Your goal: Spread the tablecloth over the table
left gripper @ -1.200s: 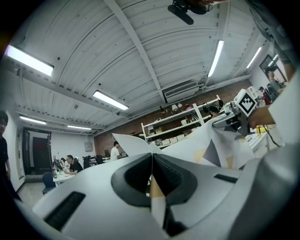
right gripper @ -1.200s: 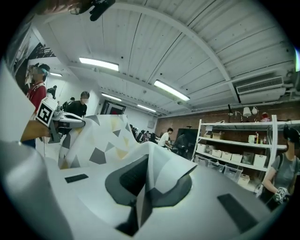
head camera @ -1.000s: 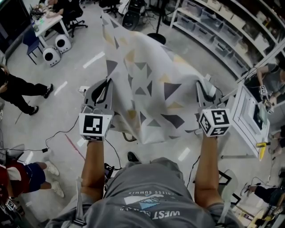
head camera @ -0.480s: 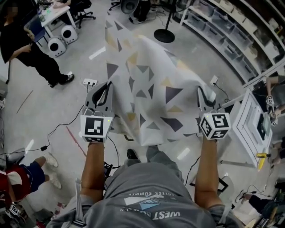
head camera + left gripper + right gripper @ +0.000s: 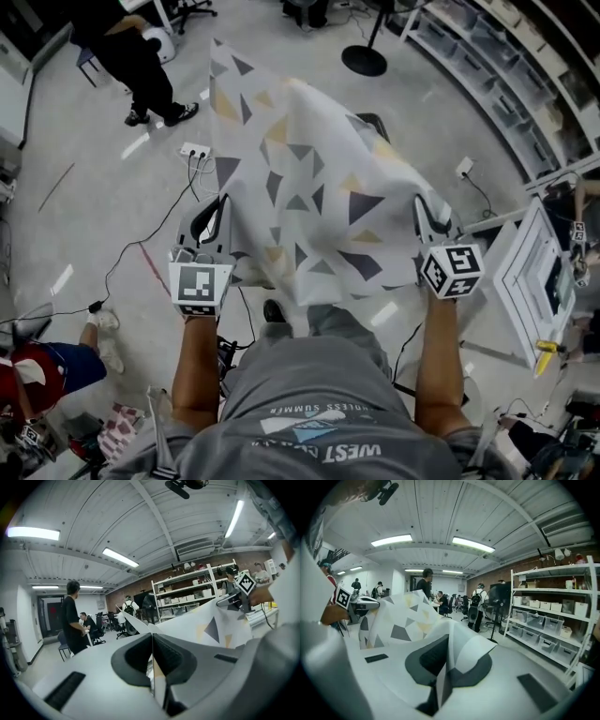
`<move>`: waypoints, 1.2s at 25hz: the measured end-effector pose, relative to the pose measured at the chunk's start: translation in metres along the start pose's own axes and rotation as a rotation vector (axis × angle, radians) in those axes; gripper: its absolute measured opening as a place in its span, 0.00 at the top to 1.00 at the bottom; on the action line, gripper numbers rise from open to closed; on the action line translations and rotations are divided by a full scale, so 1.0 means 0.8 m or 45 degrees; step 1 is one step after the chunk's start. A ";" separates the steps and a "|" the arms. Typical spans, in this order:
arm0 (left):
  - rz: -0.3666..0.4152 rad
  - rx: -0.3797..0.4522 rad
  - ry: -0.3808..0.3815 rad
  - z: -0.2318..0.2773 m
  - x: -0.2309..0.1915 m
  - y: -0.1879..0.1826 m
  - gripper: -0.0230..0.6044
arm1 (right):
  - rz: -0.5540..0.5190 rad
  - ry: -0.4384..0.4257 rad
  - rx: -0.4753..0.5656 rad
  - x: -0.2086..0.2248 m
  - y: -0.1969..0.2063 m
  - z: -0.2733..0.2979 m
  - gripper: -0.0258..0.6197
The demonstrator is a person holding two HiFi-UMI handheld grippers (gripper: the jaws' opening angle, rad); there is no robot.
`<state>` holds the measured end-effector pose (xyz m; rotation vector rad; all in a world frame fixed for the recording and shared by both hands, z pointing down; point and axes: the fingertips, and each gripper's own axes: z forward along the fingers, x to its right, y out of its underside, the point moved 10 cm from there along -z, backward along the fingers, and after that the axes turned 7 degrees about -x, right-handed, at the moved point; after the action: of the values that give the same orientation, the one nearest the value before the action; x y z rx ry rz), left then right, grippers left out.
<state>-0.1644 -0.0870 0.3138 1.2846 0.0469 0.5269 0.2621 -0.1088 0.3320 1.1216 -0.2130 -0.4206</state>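
Observation:
The tablecloth (image 5: 300,197), white with grey and yellow triangles, billows out in front of me and stretches away to a far corner at the top. My left gripper (image 5: 222,204) is shut on its near left edge and my right gripper (image 5: 425,204) on its near right edge. In the left gripper view the jaws (image 5: 153,667) pinch a thin fold of cloth (image 5: 206,625). In the right gripper view the jaws (image 5: 444,667) clamp the cloth (image 5: 408,616), which curls over them. Whatever is under the cloth is hidden.
A person in black (image 5: 131,56) stands at the upper left near a power strip (image 5: 195,152) with cables on the floor. A round stand base (image 5: 364,61) and shelves of bins (image 5: 506,56) lie ahead right. A white machine (image 5: 539,272) is close on my right.
Both grippers have come down with the cloth still clamped, and the cloth has sunk and spread lower. The person in black has walked from the left side toward the top.

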 end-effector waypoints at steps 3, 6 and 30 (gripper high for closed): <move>-0.022 -0.054 -0.003 0.014 -0.004 0.012 0.97 | 0.000 -0.021 -0.042 0.008 0.005 0.023 0.94; -0.040 -0.098 -0.002 0.027 -0.009 0.024 0.97 | 0.001 -0.037 -0.076 0.014 0.015 0.043 0.94; -0.199 -0.482 -0.038 0.140 -0.010 0.170 0.97 | -0.100 -0.176 -0.282 0.071 0.120 0.202 0.93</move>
<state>-0.1824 -0.1663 0.4704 0.9097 0.0213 0.3607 0.2746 -0.2314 0.4851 0.8865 -0.2381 -0.5786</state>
